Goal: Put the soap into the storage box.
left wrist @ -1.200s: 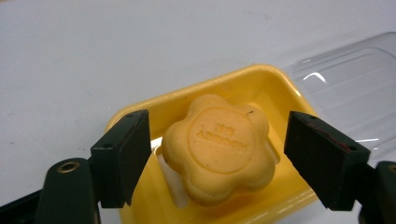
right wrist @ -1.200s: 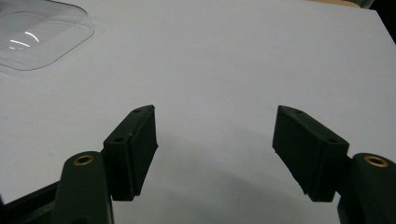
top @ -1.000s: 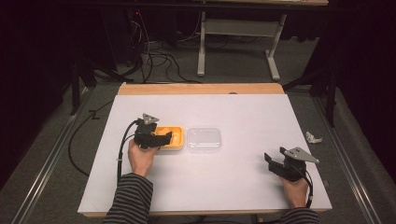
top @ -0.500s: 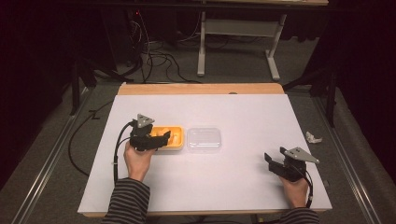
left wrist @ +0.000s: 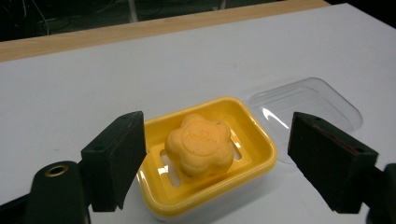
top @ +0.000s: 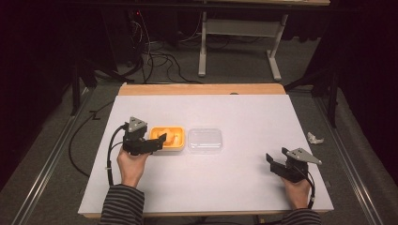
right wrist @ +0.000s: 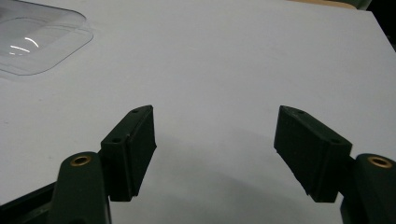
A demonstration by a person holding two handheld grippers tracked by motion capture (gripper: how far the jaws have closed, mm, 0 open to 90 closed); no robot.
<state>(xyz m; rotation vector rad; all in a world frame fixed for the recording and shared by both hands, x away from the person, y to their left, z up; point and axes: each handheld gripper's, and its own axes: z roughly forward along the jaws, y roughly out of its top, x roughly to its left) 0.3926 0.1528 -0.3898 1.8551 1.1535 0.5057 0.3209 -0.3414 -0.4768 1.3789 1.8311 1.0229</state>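
A yellow soap dish sits left of centre on the white table, holding an orange flower-shaped soap. A clear plastic lid lies flat just to its right. My left gripper is at the dish's left end, open. In the left gripper view its jaws stand wide on either side of the dish and the soap, touching neither, with the lid beyond. My right gripper hovers open near the front right; its own view has bare table between the jaws and the lid far left.
The white table top ends in a wooden strip at the far edge. A crumpled white scrap lies off the table's right side. Cables and a desk frame are on the floor beyond.
My left gripper has drawn back a little to the left and toward the near edge, away from the dish. The right gripper, dish and lid have not moved.
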